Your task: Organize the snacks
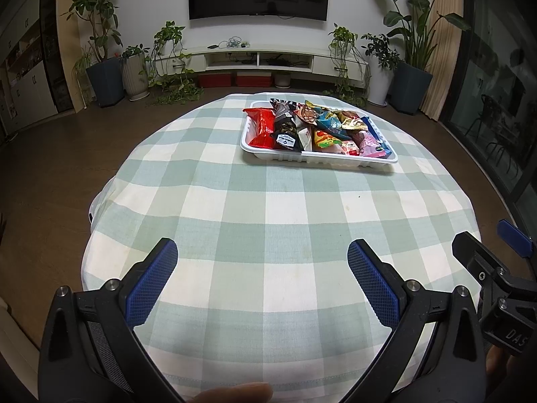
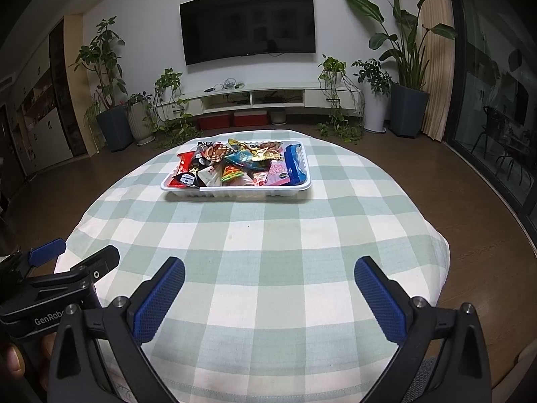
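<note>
I'm holding both grippers, left (image 1: 261, 262) and right (image 2: 268, 278), wide apart and gripping nothing, near the table edge; snacks (image 2: 235, 164) are sitting piled in the tray (image 2: 235, 190), far side. Seemingly done or starting; next, reaching forward.

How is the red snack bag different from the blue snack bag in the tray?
The red snack bag lies at the left end of the white tray; the blue snack bag lies at the right end. The red one pokes over the tray's far-left rim, while the blue one leans along the right wall. Both are long, shiny packets lying beside the mixed snacks.
</note>
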